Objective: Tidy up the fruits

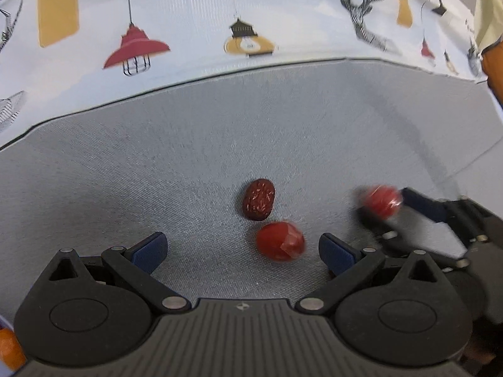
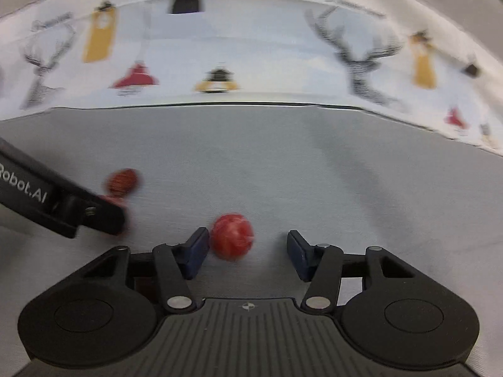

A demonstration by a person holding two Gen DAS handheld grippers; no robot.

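Note:
A dark red wrinkled date (image 1: 259,199) and a smooth red fruit (image 1: 280,241) lie side by side on the grey mat (image 1: 157,163). My left gripper (image 1: 242,251) is open, and the smooth fruit sits between its fingertips, nearer the right one. A third red round fruit (image 2: 232,236) lies between the open fingers of my right gripper (image 2: 248,253), close to its left finger (image 2: 196,251); it looks blurred in the left wrist view (image 1: 382,201). The right gripper (image 1: 440,220) shows at the right of the left wrist view. The date (image 2: 122,181) shows blurred in the right wrist view.
A white cloth printed with lamps and deer (image 1: 220,15) lies beyond the mat's far edge. An orange object (image 1: 9,348) shows at the bottom left corner. The left gripper's body (image 2: 47,194) reaches in at the left of the right wrist view.

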